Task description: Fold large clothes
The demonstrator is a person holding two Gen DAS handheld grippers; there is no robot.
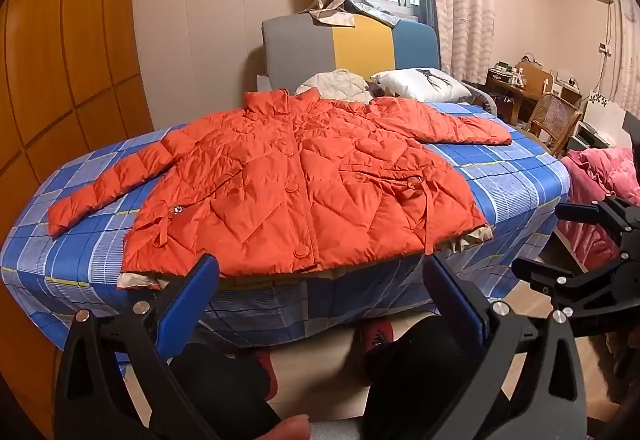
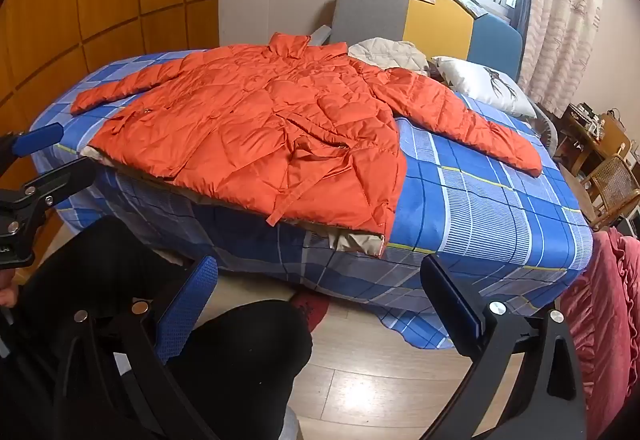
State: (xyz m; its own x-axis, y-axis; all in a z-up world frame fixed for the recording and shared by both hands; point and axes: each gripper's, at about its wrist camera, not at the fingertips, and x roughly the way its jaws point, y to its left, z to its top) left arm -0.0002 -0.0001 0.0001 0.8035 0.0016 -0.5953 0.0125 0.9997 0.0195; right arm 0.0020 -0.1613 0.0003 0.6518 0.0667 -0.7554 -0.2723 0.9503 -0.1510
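An orange quilted jacket [image 1: 300, 179] [image 2: 260, 127] lies face up and buttoned on the bed, both sleeves spread out sideways. Its collar points toward the headboard, and beige lining peeks out at the hem. My left gripper [image 1: 320, 272] hangs open just short of the bed's near edge, facing the hem, with nothing between its blue pads. My right gripper [image 2: 318, 272] is also open and empty, off the near right part of the hem. Each gripper shows in the other's view: the right gripper [image 1: 544, 240] at the right edge, the left gripper [image 2: 60, 151] at the left edge.
The bed has a blue plaid sheet [image 1: 512, 179] [image 2: 480, 207]. A white quilted garment [image 1: 340, 83] and a deer-print pillow [image 1: 420, 83] lie by the headboard. A pink blanket [image 2: 600, 300] hangs on the right. A wooden wardrobe [image 1: 60, 79] stands left. A person's black-trousered legs [image 2: 240, 340] are below.
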